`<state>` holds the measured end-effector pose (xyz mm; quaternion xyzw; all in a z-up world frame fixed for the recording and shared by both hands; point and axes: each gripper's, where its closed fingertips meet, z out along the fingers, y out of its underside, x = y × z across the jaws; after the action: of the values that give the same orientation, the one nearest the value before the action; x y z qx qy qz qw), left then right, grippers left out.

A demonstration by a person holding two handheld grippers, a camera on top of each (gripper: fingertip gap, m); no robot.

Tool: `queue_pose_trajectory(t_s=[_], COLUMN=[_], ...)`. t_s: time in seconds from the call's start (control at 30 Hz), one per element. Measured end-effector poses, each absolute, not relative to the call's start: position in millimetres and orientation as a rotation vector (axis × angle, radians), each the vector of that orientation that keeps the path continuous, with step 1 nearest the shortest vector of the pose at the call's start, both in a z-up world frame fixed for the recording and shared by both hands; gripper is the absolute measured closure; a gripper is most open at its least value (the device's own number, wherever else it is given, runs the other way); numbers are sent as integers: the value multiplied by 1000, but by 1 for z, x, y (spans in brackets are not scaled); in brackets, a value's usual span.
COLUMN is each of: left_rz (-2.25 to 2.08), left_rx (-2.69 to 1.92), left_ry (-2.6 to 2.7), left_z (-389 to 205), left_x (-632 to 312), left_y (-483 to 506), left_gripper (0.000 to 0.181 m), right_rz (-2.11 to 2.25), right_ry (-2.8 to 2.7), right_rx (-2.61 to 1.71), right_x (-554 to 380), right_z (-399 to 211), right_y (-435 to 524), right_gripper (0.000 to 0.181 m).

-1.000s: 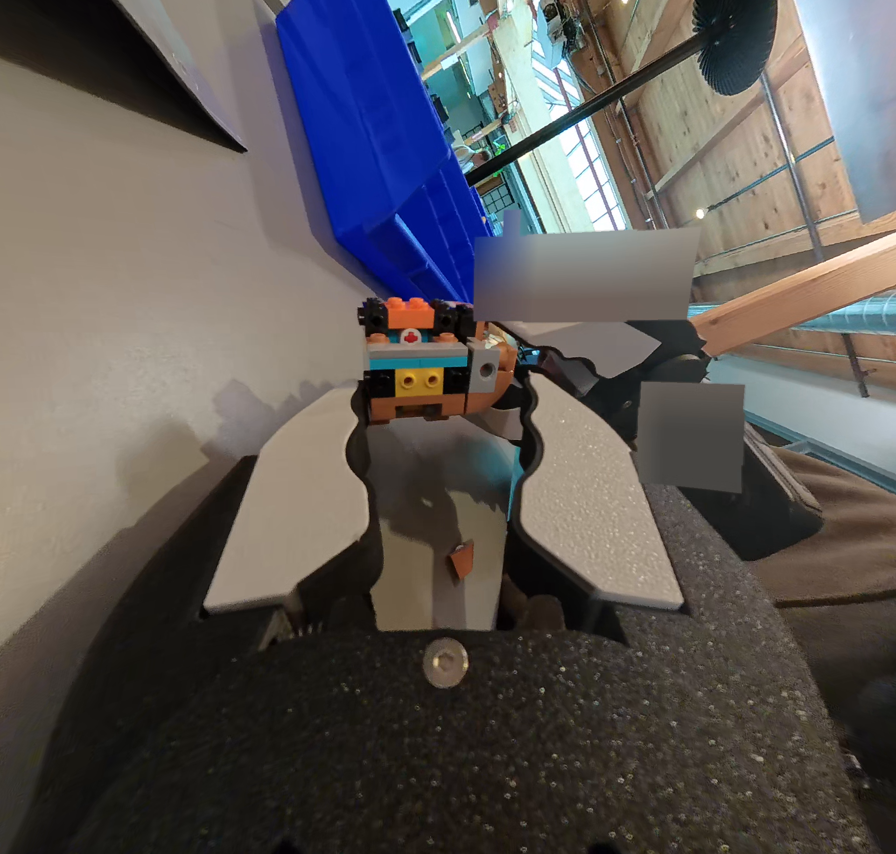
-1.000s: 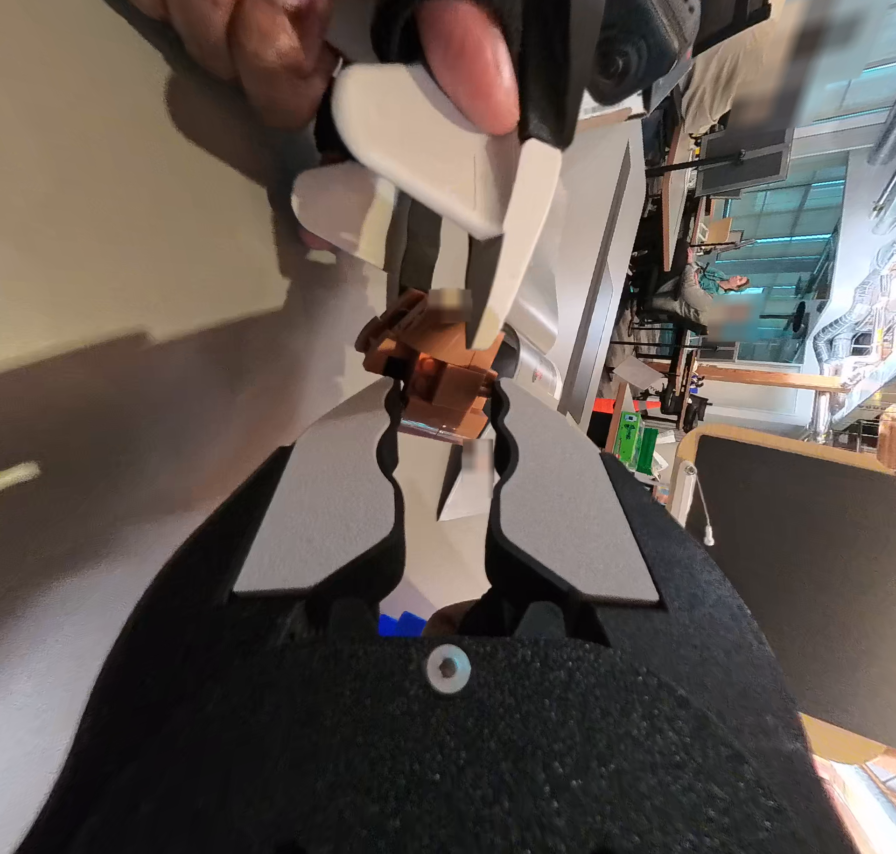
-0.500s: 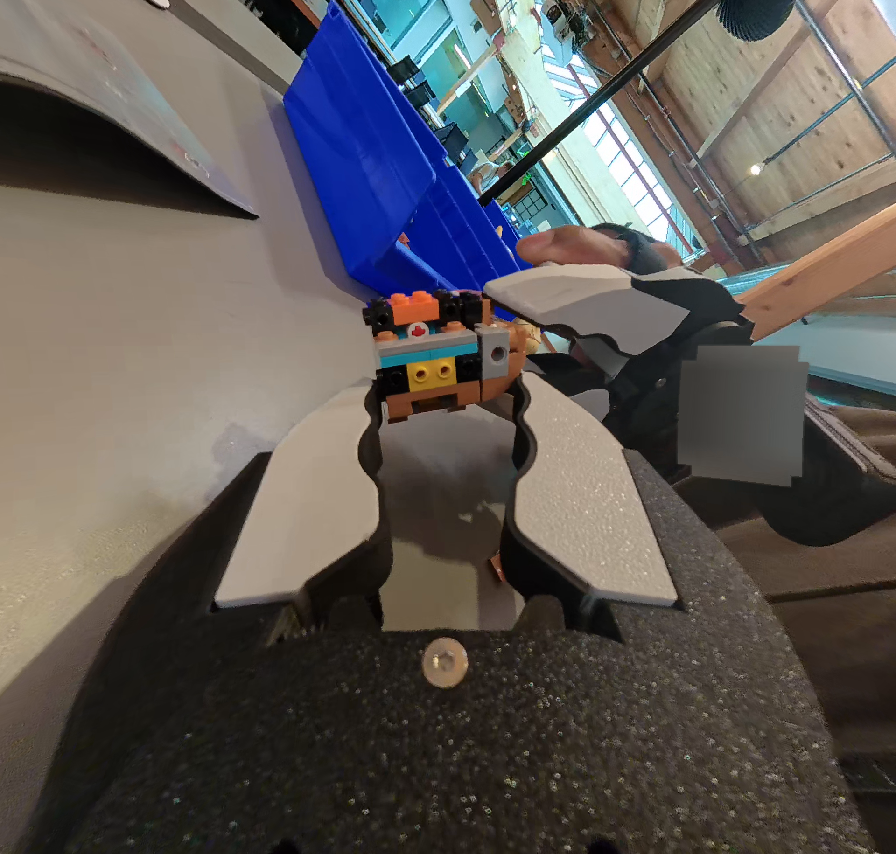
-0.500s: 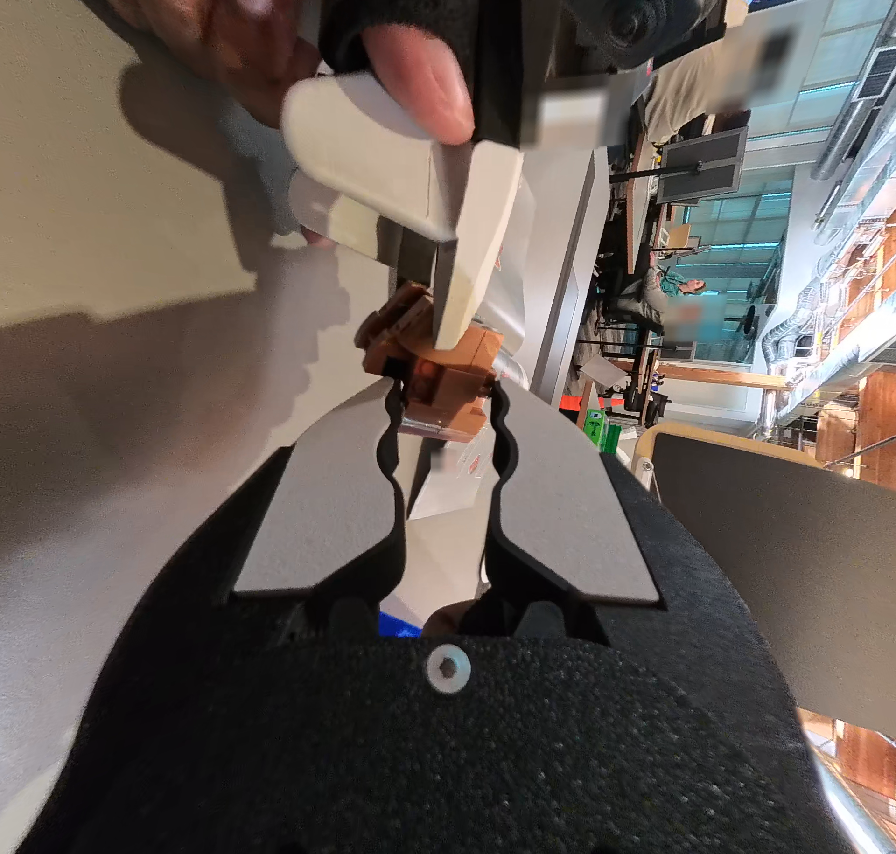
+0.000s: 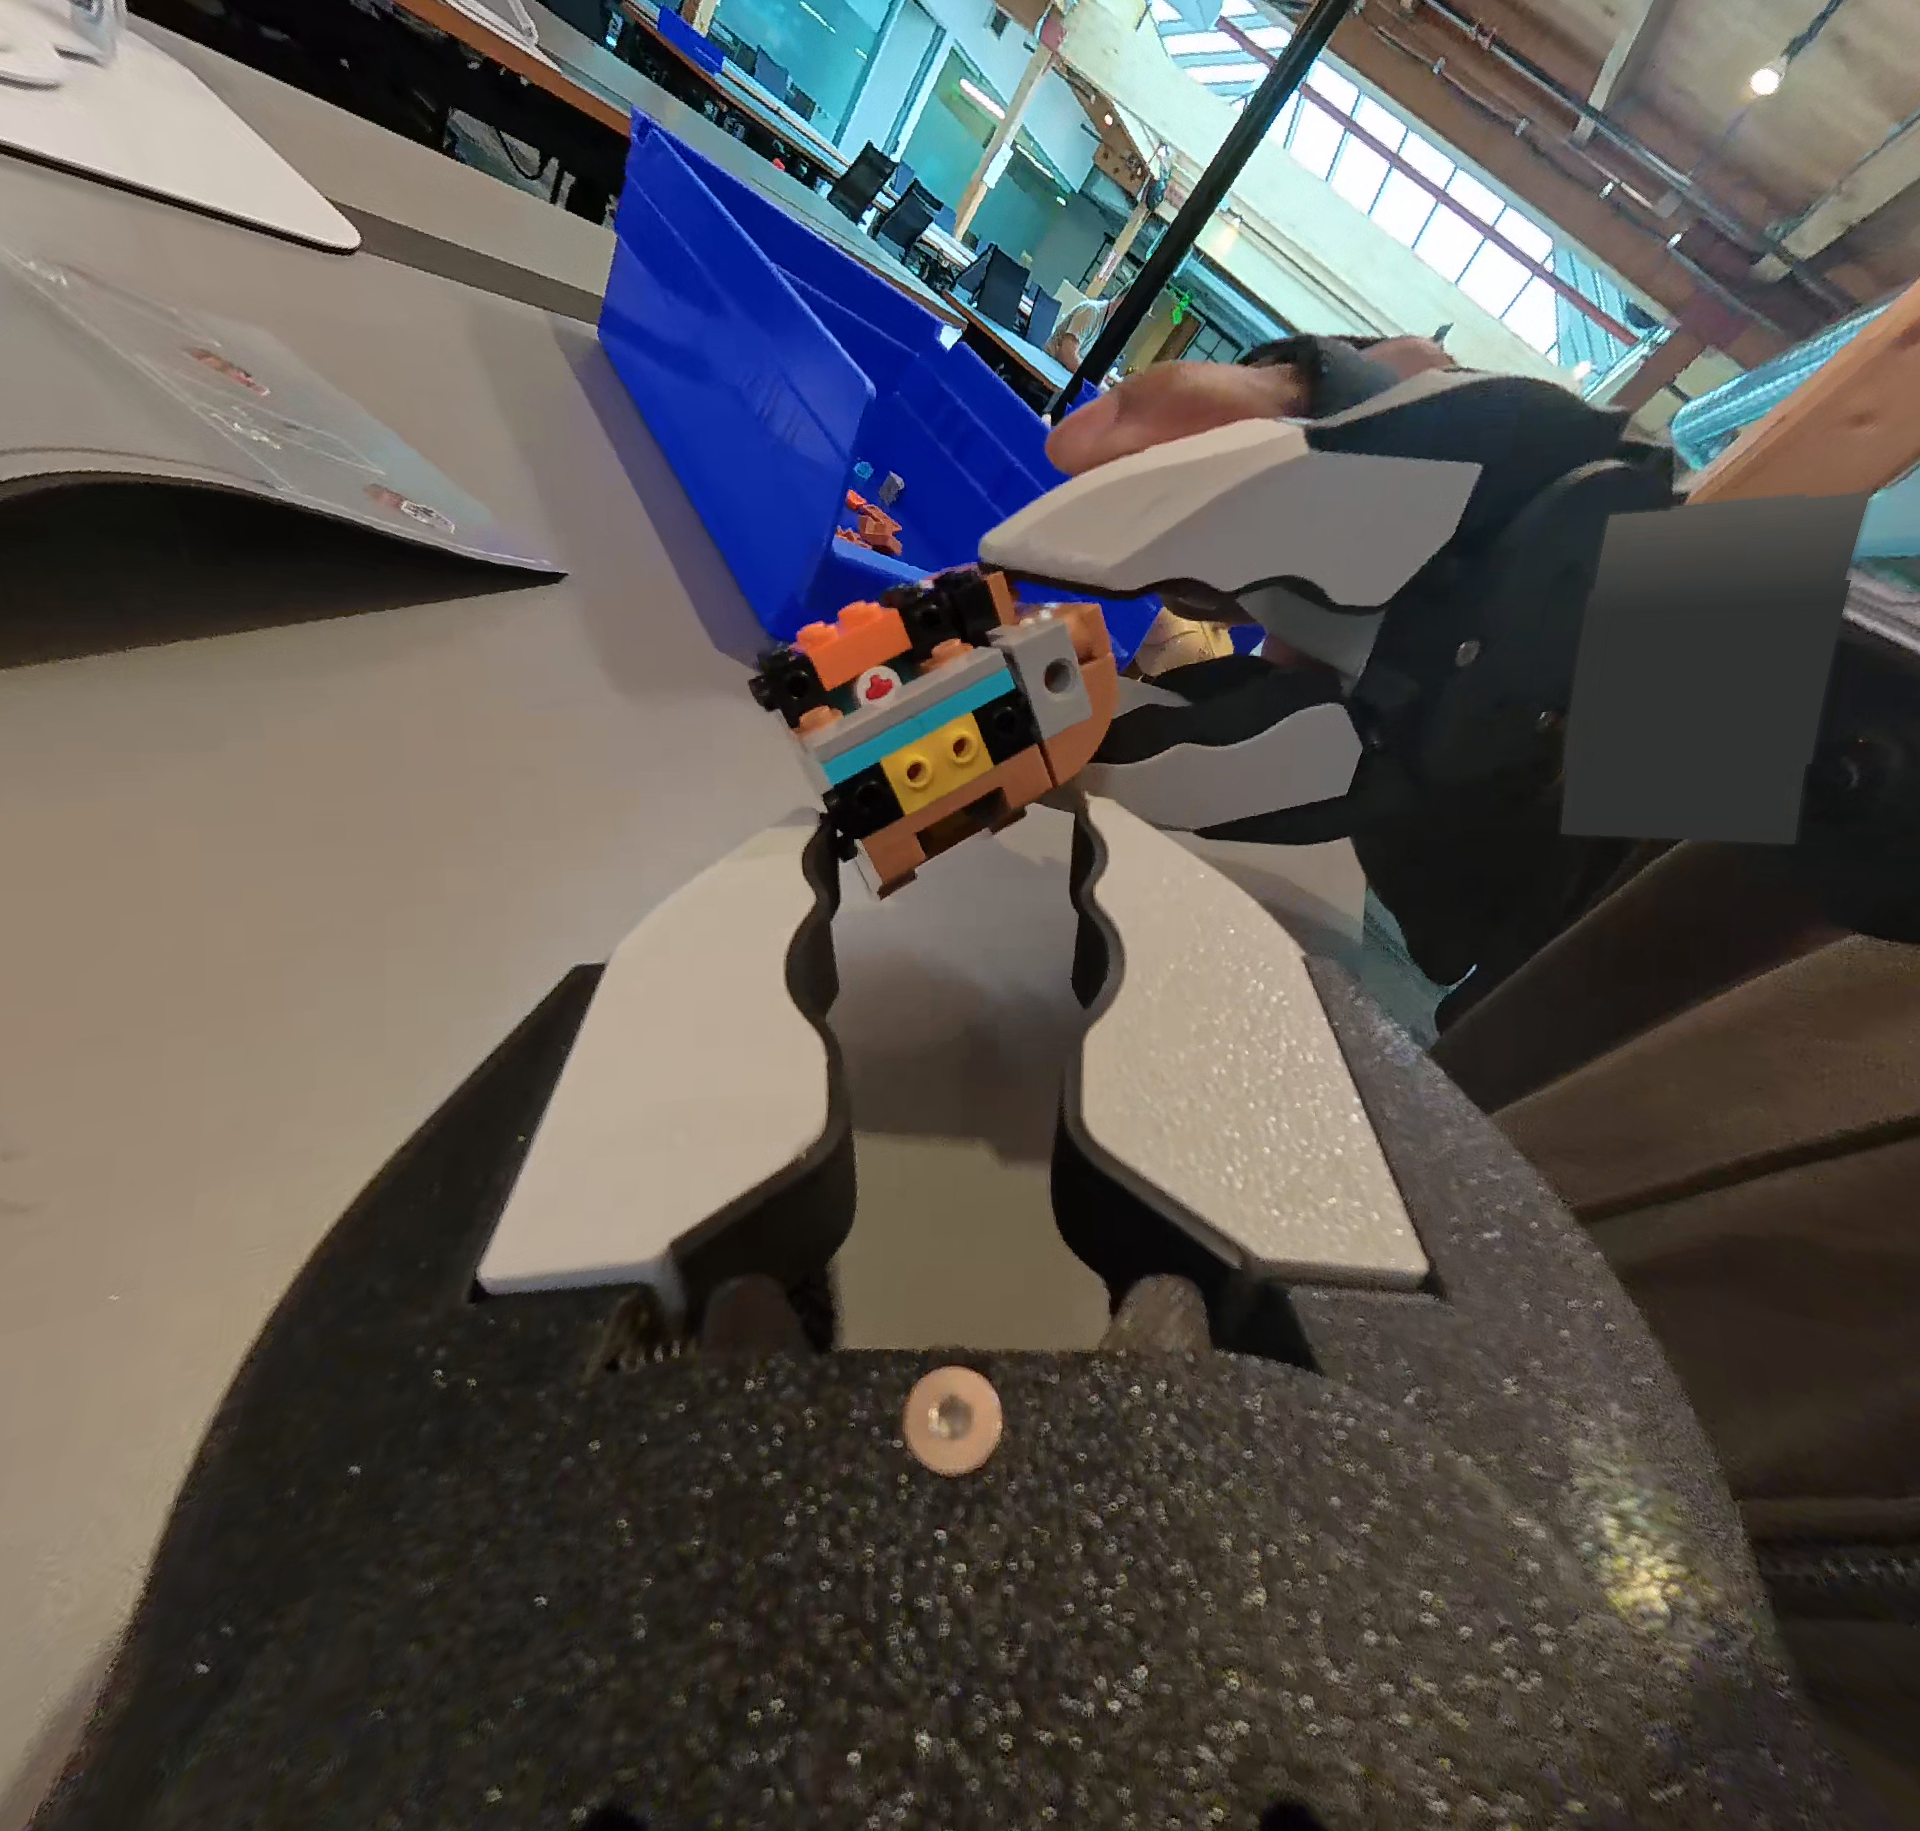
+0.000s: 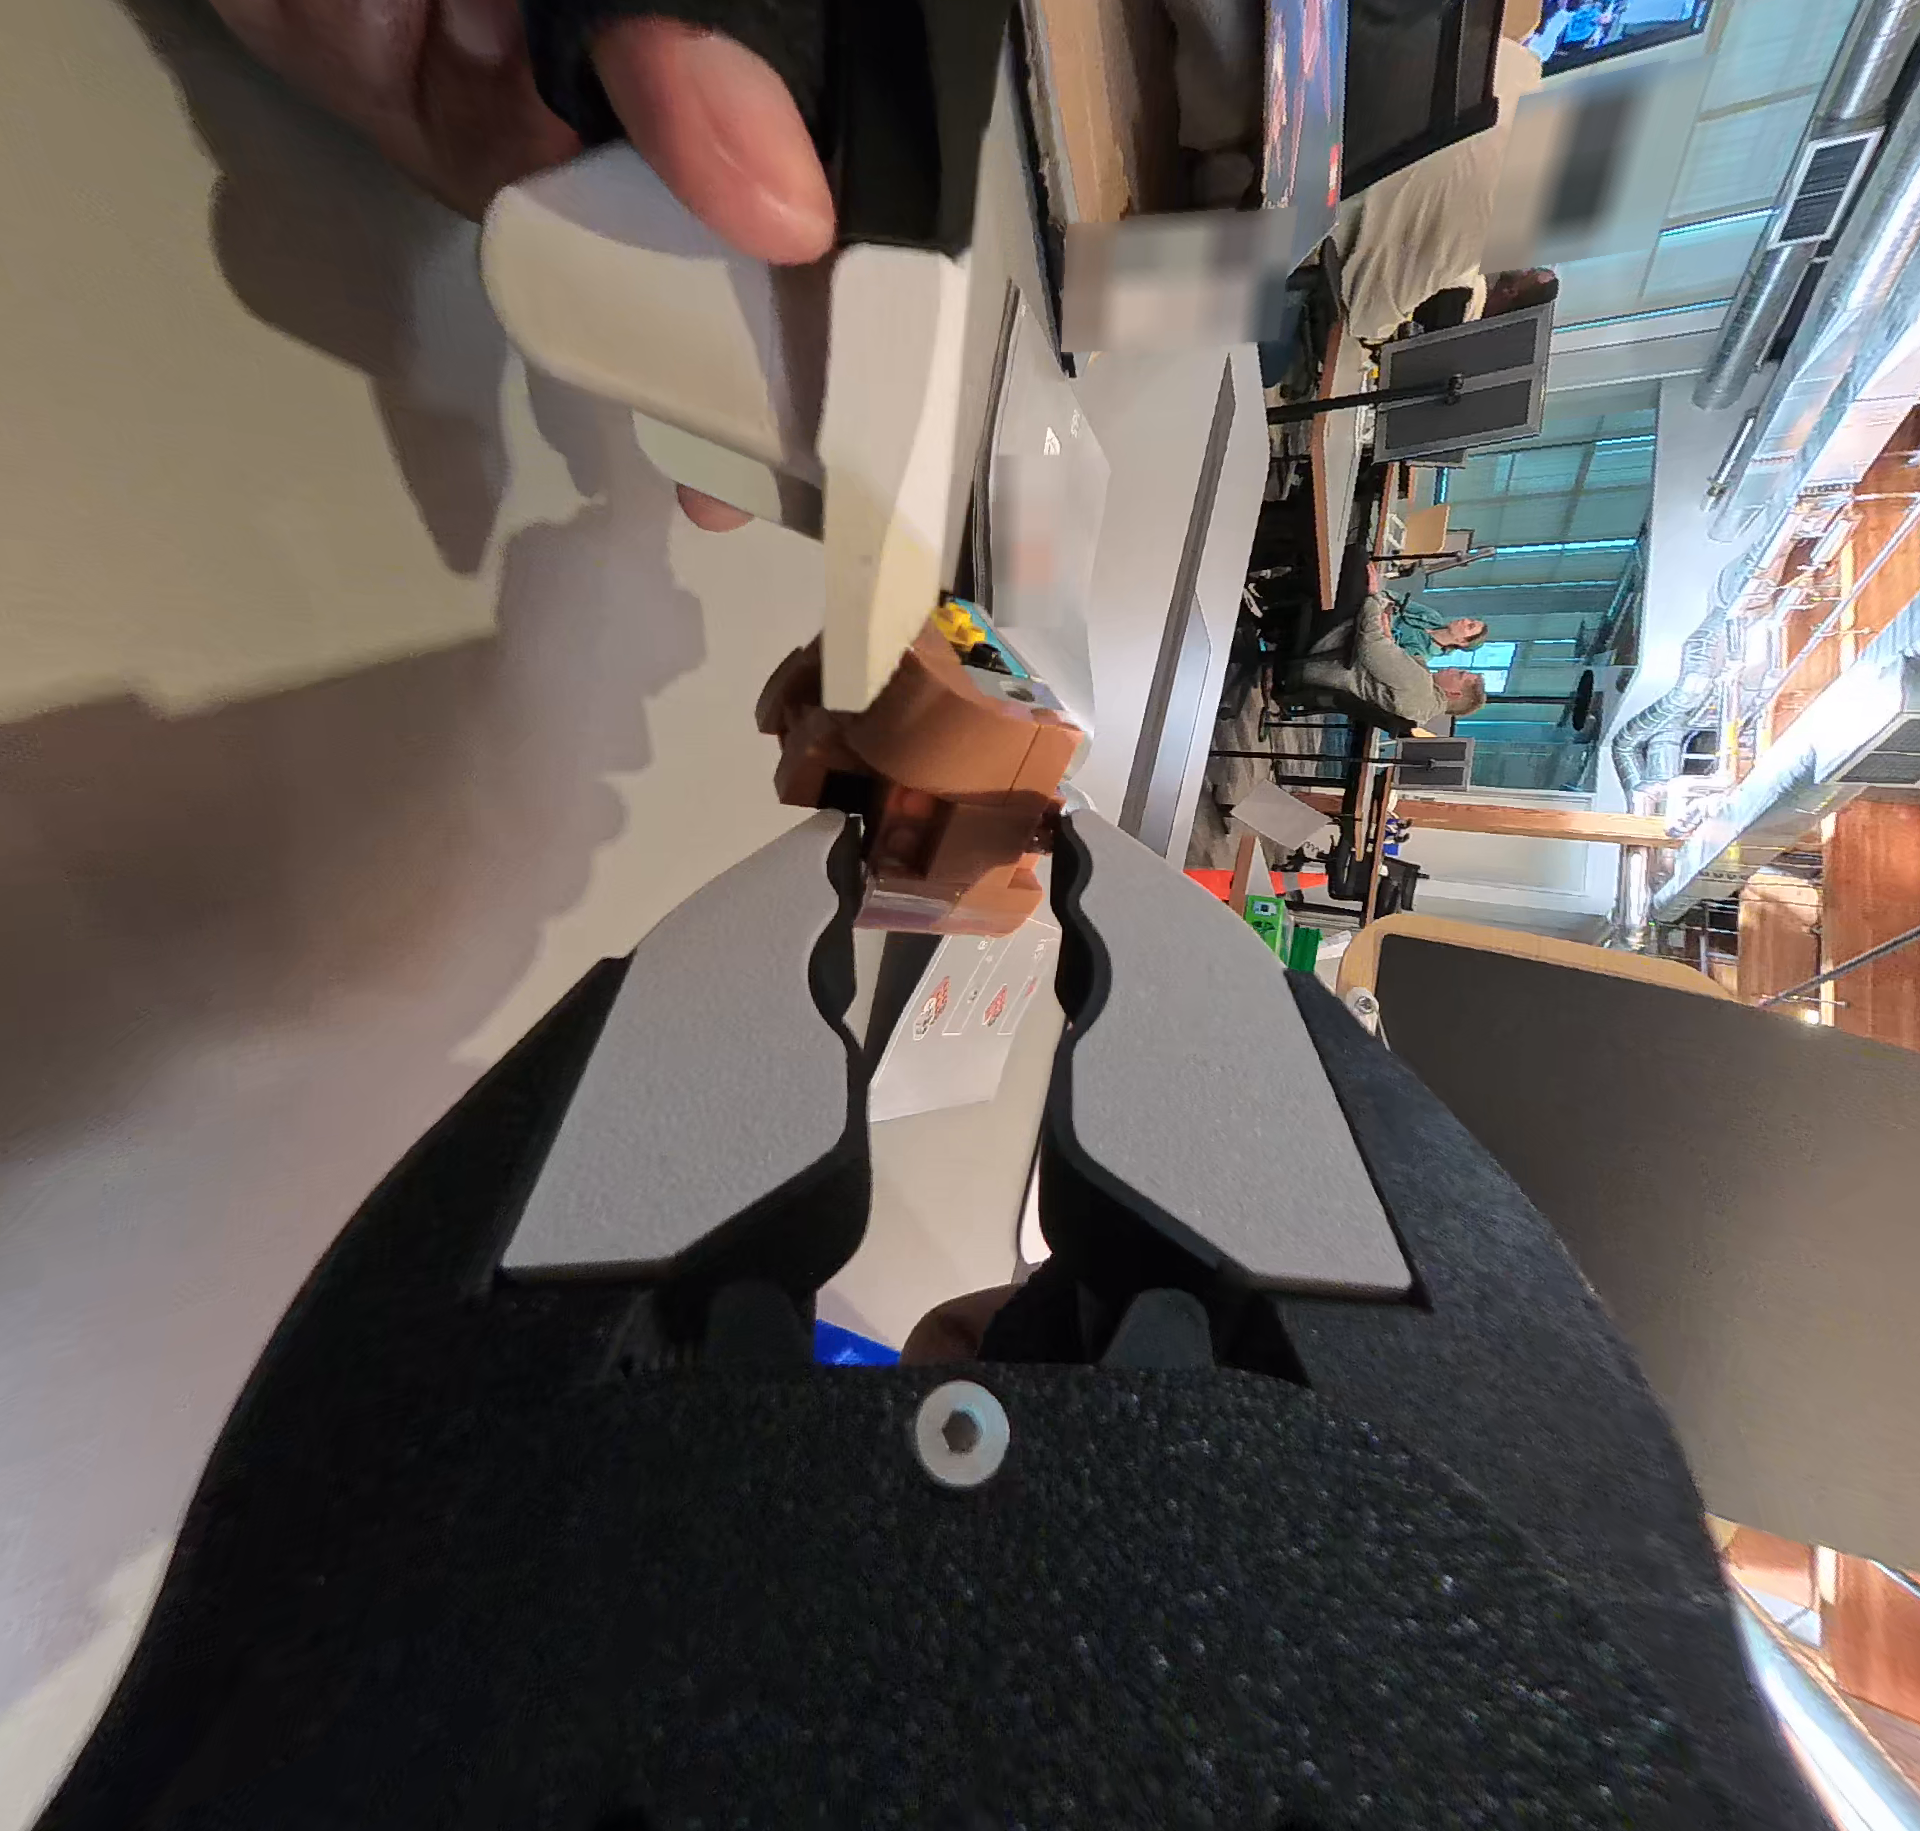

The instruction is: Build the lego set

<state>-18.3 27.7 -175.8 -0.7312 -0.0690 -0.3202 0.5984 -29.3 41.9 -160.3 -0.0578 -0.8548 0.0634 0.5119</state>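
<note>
A small lego model [image 5: 935,732] of brown, orange, black, teal and yellow bricks is held in the air above the grey table [image 5: 312,846]. My left gripper [image 5: 951,831] is shut on its lower end at the fingertips. My right gripper [image 5: 1049,649] comes in from the right, with one finger above and one below the model's brown end. In the right wrist view my right gripper [image 6: 954,825] is shut on the model's [image 6: 935,773] brown underside. There the left gripper [image 6: 790,607], held by a hand [image 6: 707,140], comes down from above onto the model.
A blue bin [image 5: 727,379] with several loose bricks [image 5: 873,524] stands on the table just behind the model. An open instruction booklet [image 5: 260,451] lies at the left, with a white board [image 5: 156,150] behind it. A sheet with pictures [image 6: 966,1033] lies under the right gripper. The grippers are tip to tip, or close to it.
The left gripper has rolled toward level, and the model has tilted with it. The right gripper's fingers have come into clearer view on the model's right end. Both keep hold.
</note>
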Motion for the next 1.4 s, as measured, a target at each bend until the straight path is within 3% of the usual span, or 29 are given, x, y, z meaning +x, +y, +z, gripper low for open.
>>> queue_pose_trajectory(t_s=[0.4,0.63,1.4], left_rz=[-669,-583,-499], left_rx=[-1713,-1676,-1650], left_ry=[-110,-57,-21], left_z=[-177,-171,-167], left_x=[-19,-20,-23], left_y=[26,23,23], left_gripper=[146,163,160], right_rz=[201,221,524], right_ry=[-2077,-2058,-2049], right_rx=[-156,-209,-349], right_x=[-28,-31,-37], right_z=[-160,-157,-154], right_y=[40,47,49], right_gripper=[147,147,146])
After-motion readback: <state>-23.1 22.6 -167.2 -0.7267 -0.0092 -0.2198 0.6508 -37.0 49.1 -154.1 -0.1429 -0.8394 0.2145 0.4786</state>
